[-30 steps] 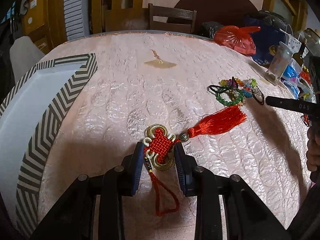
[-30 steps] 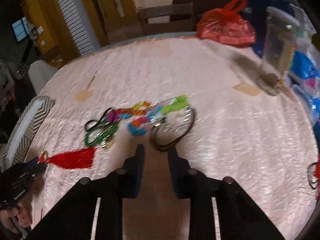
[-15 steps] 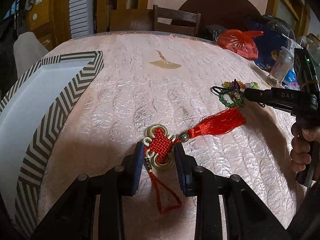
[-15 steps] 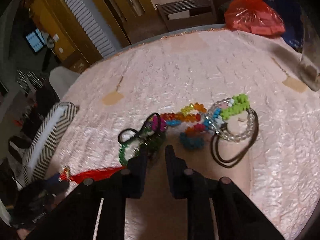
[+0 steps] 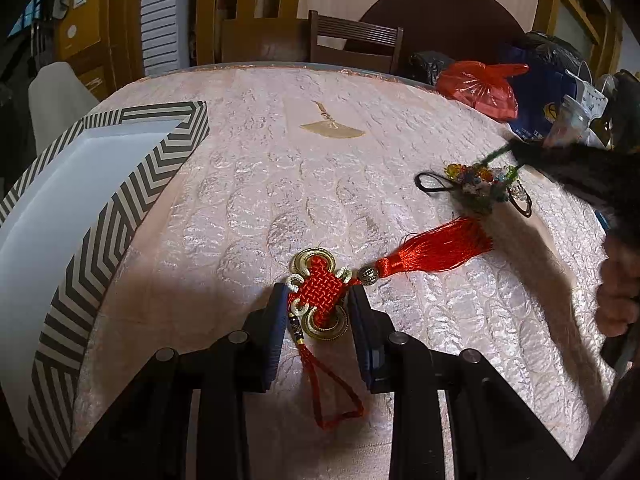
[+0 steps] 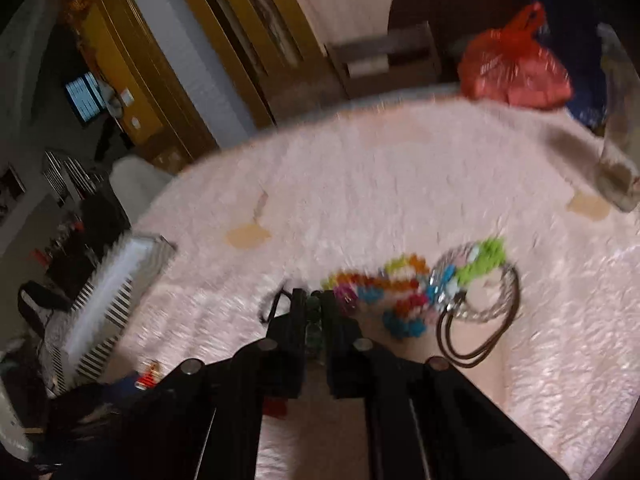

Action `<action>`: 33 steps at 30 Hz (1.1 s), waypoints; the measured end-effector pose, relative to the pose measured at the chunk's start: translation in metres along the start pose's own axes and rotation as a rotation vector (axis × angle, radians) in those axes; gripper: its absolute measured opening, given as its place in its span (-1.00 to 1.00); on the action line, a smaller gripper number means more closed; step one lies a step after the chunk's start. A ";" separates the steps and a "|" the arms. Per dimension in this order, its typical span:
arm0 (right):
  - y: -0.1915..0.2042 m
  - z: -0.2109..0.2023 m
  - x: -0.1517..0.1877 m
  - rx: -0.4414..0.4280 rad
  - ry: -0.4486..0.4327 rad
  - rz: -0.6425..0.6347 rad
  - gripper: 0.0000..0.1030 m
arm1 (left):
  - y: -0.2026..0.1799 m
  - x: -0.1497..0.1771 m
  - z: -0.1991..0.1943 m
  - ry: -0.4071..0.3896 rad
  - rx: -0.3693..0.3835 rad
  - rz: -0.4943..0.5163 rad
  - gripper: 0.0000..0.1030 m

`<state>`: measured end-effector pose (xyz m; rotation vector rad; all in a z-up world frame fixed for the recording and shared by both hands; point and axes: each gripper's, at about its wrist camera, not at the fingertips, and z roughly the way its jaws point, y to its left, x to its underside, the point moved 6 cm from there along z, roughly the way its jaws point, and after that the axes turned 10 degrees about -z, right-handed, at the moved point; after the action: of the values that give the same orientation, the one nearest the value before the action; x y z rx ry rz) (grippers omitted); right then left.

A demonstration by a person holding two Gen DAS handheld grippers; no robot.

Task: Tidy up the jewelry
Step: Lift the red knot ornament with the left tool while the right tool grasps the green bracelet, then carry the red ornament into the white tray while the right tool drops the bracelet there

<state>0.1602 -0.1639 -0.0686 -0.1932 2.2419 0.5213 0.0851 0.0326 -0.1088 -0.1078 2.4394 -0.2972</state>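
Observation:
A red knot ornament (image 5: 322, 290) with gold coins and a red tassel (image 5: 436, 252) lies on the pink tablecloth. My left gripper (image 5: 318, 300) is shut on its knotted middle. To the right is a pile of coloured bead jewelry (image 5: 480, 184) (image 6: 404, 292) with a brown cord loop (image 6: 476, 344). My right gripper (image 6: 312, 296) is blurred. Its jaws are closing tight on a green bead bracelet (image 6: 314, 326) pinched between them. In the left wrist view a green strand (image 5: 494, 158) rises from the pile to the right gripper (image 5: 518, 151).
A chevron-striped box (image 5: 120, 200) (image 6: 104, 292) with a white inside stands at the table's left. A red plastic bag (image 5: 480, 88), dark bags and a clear jar (image 6: 620, 168) crowd the far right edge. A chair (image 5: 356, 40) stands behind. A hand (image 5: 616, 300) holds the right gripper.
The right gripper swung left over the jewelry pile, shut on the green bead bracelet and pulled a strand up. The left gripper kept still on the knot ornament.

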 end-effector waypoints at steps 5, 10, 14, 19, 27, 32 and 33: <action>0.001 -0.048 -0.013 -0.065 -0.099 0.054 -0.85 | 0.000 -0.001 0.000 0.000 0.003 -0.004 -0.33; 0.004 -0.076 -0.017 -0.074 -0.123 0.048 -0.85 | -0.002 0.000 0.000 0.002 -0.009 0.010 -0.33; 0.005 -0.087 -0.008 -0.031 -0.094 0.047 -0.85 | 0.005 -0.003 -0.015 0.016 0.018 -0.021 -0.33; 0.017 -0.092 0.017 0.045 -0.035 0.017 -0.85 | 0.011 -0.015 -0.060 -0.037 0.042 -0.011 -0.33; 0.040 -0.102 0.029 0.073 -0.019 -0.022 -0.85 | 0.012 -0.048 -0.116 -0.138 0.069 0.013 -0.33; 0.060 -0.112 0.026 0.071 -0.039 -0.046 -0.85 | 0.022 -0.057 -0.130 -0.162 0.076 -0.004 -0.33; 0.064 -0.113 0.026 0.069 -0.035 -0.051 -0.85 | 0.026 -0.059 -0.134 -0.172 0.071 -0.006 -0.33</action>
<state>0.0464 -0.1533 -0.0021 -0.2029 2.2110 0.4164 0.0460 0.0917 0.0215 -0.1051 2.2564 -0.3613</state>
